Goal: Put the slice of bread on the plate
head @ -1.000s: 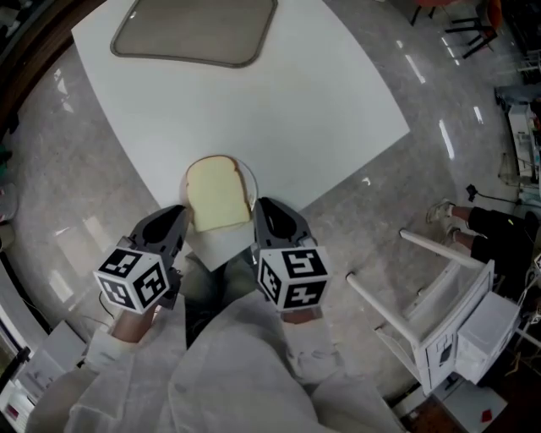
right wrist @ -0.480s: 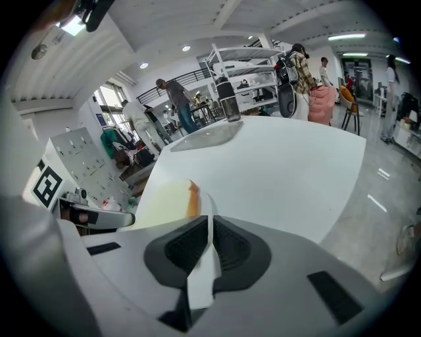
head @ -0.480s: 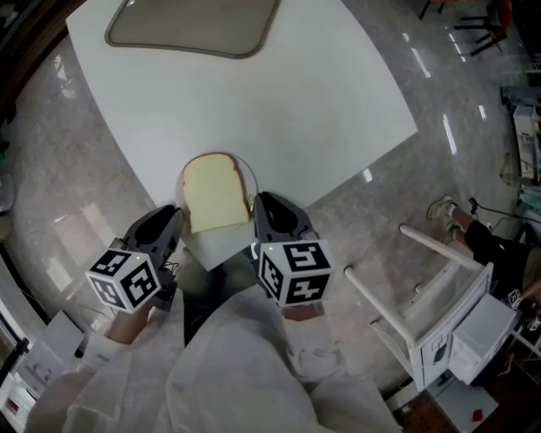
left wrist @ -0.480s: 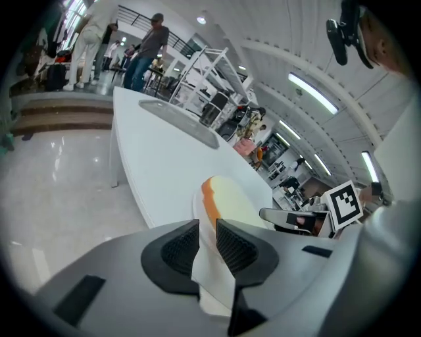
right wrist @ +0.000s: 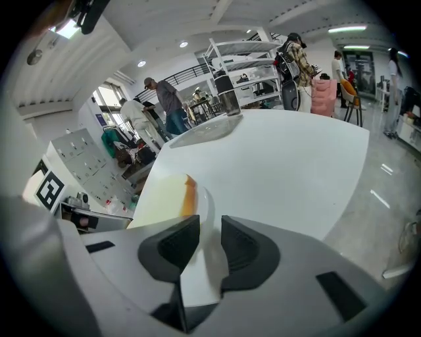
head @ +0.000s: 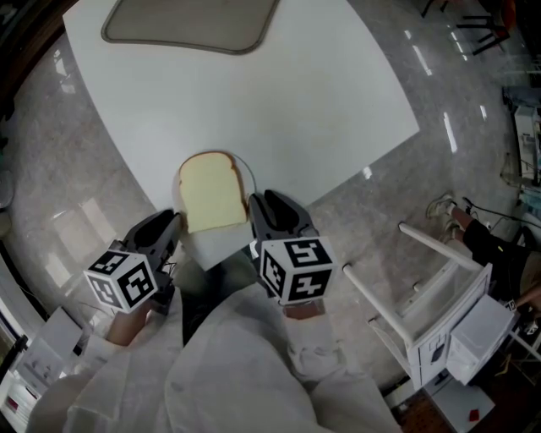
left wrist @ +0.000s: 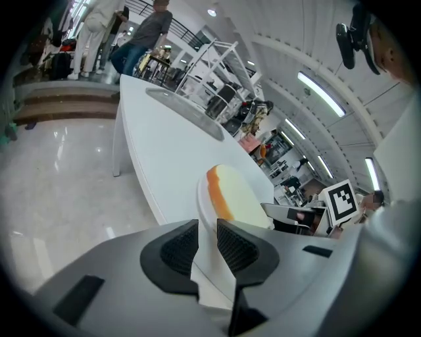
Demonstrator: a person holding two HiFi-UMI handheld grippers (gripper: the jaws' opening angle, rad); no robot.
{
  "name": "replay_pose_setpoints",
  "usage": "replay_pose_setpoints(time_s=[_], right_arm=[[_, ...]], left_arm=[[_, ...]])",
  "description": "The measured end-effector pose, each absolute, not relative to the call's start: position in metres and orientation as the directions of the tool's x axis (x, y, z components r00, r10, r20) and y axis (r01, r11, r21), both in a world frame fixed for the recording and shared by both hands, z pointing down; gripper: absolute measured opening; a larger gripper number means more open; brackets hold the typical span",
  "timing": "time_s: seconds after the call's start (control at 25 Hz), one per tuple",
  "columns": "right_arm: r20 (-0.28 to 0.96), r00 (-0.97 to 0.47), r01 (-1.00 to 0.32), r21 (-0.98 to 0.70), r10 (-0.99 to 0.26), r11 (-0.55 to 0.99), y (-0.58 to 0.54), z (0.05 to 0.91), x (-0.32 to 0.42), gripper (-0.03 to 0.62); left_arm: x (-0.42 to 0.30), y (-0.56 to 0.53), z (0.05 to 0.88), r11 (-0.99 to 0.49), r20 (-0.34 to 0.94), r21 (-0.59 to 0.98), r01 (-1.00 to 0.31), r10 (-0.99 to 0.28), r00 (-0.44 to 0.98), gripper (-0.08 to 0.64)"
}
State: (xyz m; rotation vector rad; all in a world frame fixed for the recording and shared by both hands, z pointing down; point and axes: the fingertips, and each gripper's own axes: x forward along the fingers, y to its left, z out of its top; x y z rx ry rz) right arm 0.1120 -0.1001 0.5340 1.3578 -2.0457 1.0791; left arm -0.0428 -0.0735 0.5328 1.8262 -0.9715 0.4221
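1. Grips with the left hand-held gripper (left wrist: 207,240), jaws pinched almost together on the rim of a round white plate (right wrist: 206,201) at about its 8 o'clock. Judged so from the rim running into the narrow gap.
2. Clamps likewise with the right hand-held gripper (right wrist: 209,245), on the same rim at about 4 o'clock, with one jaw on the bread side and one outside.
3. Carries a pale slice of bread with a tan crust (head: 211,194), flat on the plate and covering most of it, domed end toward 12 o'clock.
4. Sits at the near corner of the white desk (head: 279,110), at 6 o'clock, well apart from a grey-beige tray (head: 190,21) at 12 o'clock.
5. Looks done as to the named step, with the bread already on the plate. Leaves, at most, letting go of the rim and drawing back.
6. Differs hardly at all from half a second ago: same grips and same bread position, only the tray slightly nearer the top edge.
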Motion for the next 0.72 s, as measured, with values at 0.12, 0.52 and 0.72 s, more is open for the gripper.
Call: replay_pose_setpoints(time_s=[0.12,0.52,0.72], right_arm=[[0.728,-0.42,-0.907,-0.355,-0.543,0.226,-0.101,0.533,0.112,0.089],[0.727,-0.485,-0.874,-0.416,-0.486,0.25,-0.093,0.537,0.102,0.089],[0.717,-0.521,-0.852,-0.472,-0.462,0.227,-0.091,0.539,0.1,0.087]], left_arm=[[-0.042,-0.074,0.532,-0.197,0.654,0.607,-0.77,-0.426,0.625,0.071],[-0.037,-0.073,0.532,-0.165,0.635,0.645,-0.746,-0.426,0.644,0.071],[-0.037,-0.074,0.533,-0.152,0.625,0.663,-0.733,-0.427,0.654,0.071]])
